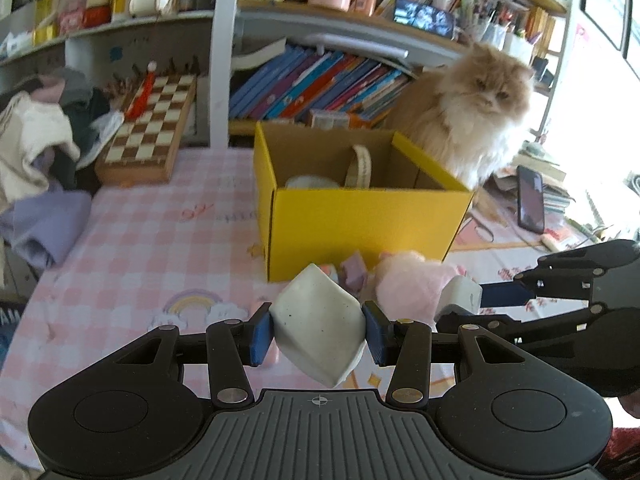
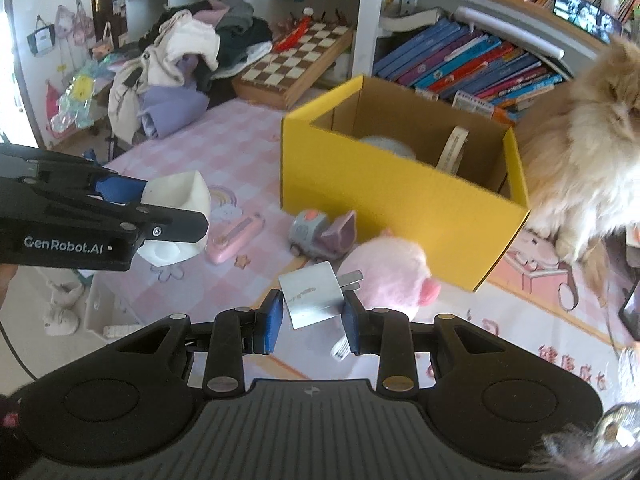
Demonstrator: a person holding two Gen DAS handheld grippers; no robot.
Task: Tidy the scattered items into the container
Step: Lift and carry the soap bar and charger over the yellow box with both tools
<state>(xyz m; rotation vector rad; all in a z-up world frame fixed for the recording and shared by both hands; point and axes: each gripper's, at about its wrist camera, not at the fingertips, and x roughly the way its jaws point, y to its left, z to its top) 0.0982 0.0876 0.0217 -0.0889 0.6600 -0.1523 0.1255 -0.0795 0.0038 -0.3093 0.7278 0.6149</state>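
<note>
While left gripper (image 1: 319, 330) clamps white cup (image 1: 318, 326), right gripper (image 2: 313, 316) pinches silver charger (image 2: 312, 296).

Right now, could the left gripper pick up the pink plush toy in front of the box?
Probably not yet: the left gripper is already shut on a white cup. The pink plush toy itself lies uncovered beside the yellow box.

Daylight floods my views from the window (image 1: 604, 4) side, blowing out that edge; fisheye bends the shelves (image 1: 320, 20), and the cat (image 1: 476, 108) looks soft, slightly blurred.
</note>
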